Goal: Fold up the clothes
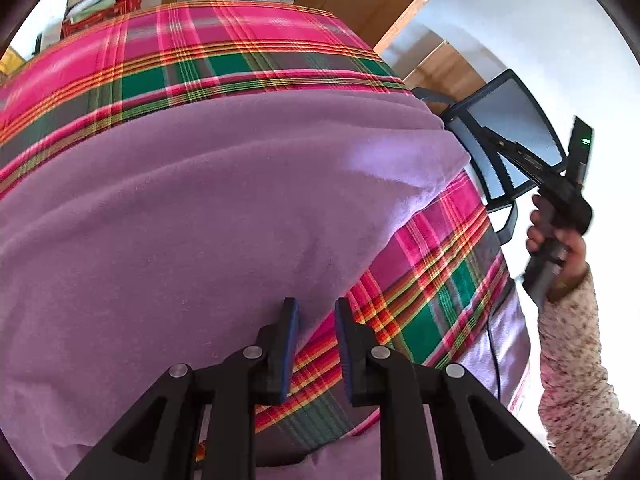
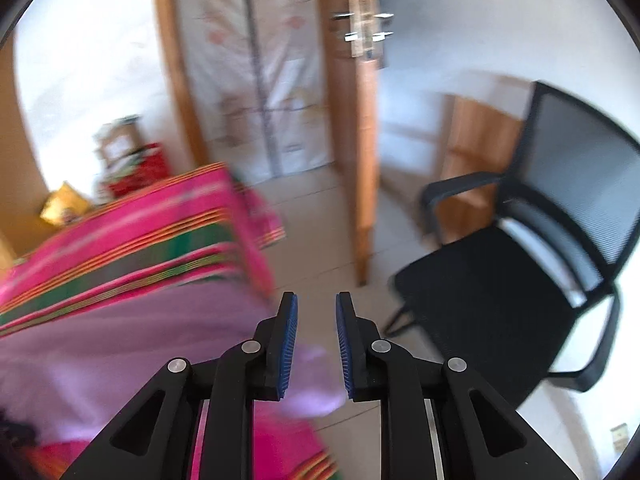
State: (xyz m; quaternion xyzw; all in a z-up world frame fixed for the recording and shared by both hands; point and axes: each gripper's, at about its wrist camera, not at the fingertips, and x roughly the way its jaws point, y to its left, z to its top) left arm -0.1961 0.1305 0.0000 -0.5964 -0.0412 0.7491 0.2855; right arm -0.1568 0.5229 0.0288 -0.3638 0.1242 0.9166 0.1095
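Nearest the left wrist camera, the left gripper hovers just above the edge of the purple garment, its jaws standing a narrow gap apart with nothing between them. The garment lies spread over a pink and green checked cloth that covers the table or bed, and one edge runs diagonally right under the fingers. It looks like a soft, light knit or fleece, limp and slightly fuzzy, so it should drape and crease easily, cling a little to the cloth beneath and not slip in rubber pads. A good hold is probably a corner or hem, pinching a single layer near that diagonal edge.

The right gripper, held off the side of the surface by a hand in a speckled sleeve, also has its jaws narrowly parted and empty; a purple corner sits below them, though that view is blurred. Farther off stand a black mesh chair, a wooden door and a red crate.
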